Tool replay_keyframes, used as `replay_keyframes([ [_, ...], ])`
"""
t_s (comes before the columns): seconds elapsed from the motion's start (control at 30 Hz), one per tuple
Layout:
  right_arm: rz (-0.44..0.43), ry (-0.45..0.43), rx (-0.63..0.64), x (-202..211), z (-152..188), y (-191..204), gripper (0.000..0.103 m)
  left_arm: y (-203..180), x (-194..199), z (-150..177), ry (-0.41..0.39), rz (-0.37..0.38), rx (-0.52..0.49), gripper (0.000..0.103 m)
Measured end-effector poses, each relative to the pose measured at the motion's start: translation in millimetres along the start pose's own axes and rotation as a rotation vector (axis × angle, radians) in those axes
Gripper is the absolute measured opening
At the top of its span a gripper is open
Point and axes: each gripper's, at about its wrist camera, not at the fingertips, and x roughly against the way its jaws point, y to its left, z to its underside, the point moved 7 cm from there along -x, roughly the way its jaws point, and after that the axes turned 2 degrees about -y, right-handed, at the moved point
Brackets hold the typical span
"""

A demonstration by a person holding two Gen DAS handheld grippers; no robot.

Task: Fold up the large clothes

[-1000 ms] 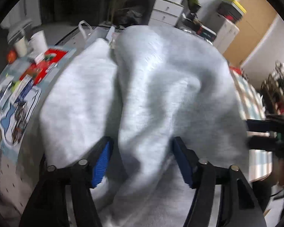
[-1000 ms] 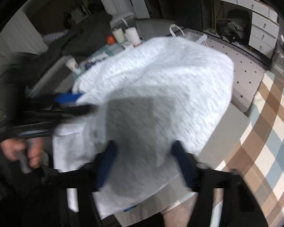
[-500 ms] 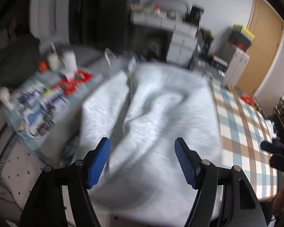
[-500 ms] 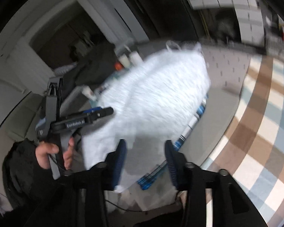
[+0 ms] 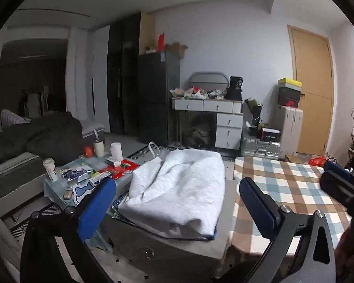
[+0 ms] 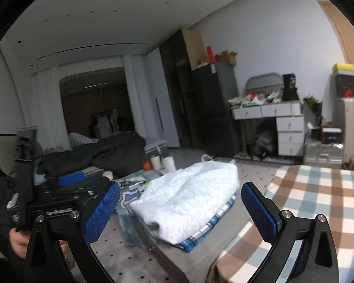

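Now that both claws have let go, the left gripper (image 5: 177, 200) stands with its blue pads spread wide and nothing between them, its jaws having just been opening; a second ago the pale cloth filled the gap between those pads, and now it lies well ahead of them; the right gripper (image 6: 179, 202) shows the same change, jaws having just been opening, pads apart, empty. Both views have drawn back from a close, cloth-filled picture to a wide look over the room; the white garment (image 5: 179, 193) rests as a rounded, bunched bundle on top of a blue plaid cloth (image 6: 210, 226), the two stacked on a grey box-like stand (image 5: 167, 247) just beside the checked tablecloth (image 5: 295, 181). In judgement, this garment counts as folded and set on the pile, so the hands are free for the next piece; the fold looks loose and puffy, not flat, so the stack may want pressing down.

Outward from there, the low table (image 5: 59, 188) to the left is crowded with cups and packets, close to the bundle's edge. Much is hard to read: the underside of the bundle and how many layers it has are hidden; how much of the plaid cloth lies beneath cannot be told; the right gripper appears in the left view only as a dark shape cut off at the frame's edge; the person shows only as a hand (image 6: 17, 240) low at the left of the right view; no unfolded clothing is plainly in sight.
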Motion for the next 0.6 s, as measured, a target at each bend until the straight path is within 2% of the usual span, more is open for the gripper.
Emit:
replay_keyframes([
  [0.13,0.054,-0.022,0.032,18,5,8,0.103,-1,9,-5,-0.043,0.002,0.012,0.102],
  [0.3,0.093,-0.066,0.045,32,6,13,0.103,-1,13,-7,-0.054,-0.016,0.005,0.102],
  [0.4,0.114,-0.049,0.022,32,7,12,0.103,2,13,-8,-0.074,-0.030,0.017,0.102],
  [0.47,0.097,-0.040,0.006,32,10,12,0.103,1,17,-4,-0.083,-0.029,0.028,0.102],
  [0.6,0.115,-0.043,0.005,35,12,11,0.103,-1,12,2,-0.069,-0.022,0.024,0.102],
])
